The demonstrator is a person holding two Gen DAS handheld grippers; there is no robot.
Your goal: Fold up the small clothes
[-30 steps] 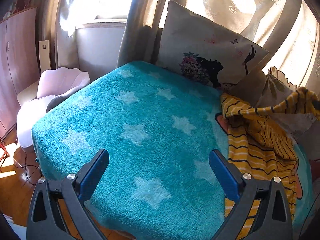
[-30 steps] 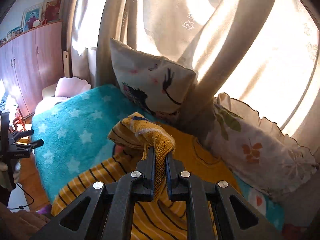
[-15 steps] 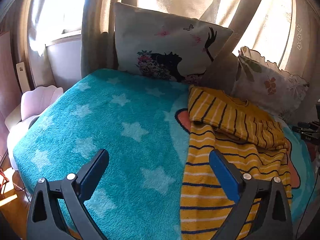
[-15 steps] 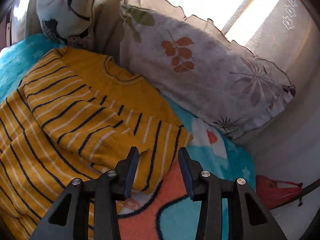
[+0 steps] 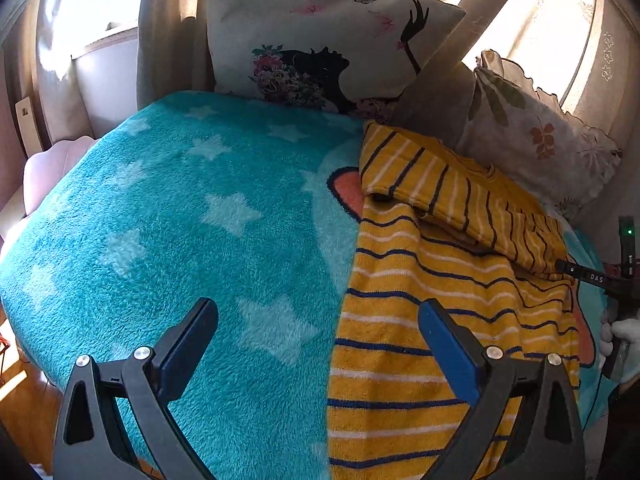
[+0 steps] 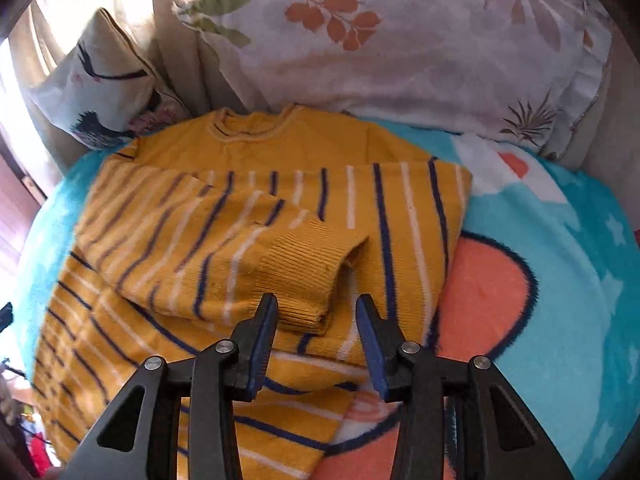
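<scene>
My right tongs (image 6: 316, 320) hang spread and empty just above the ribbed cuff (image 6: 308, 276) they were pinching a second ago; the sleeve (image 6: 224, 248) I had lifted now lies folded across the chest of the yellow striped sweater (image 6: 280, 148), which rests flat on the turquoise star blanket (image 5: 180, 220) directly ahead of these tongs, collar toward the leaf-print pillow (image 6: 400, 40). My left tongs (image 5: 320, 344), wide apart and holding nothing, hover over the near edge of the bed with the sweater's hem under the right finger (image 5: 448, 348). One sleeve fold looks finished; the other sleeve and the body fold probably remain. The only legible writing is "DAS" on the right tool's black arm (image 5: 592, 278), seen from the left.
</scene>
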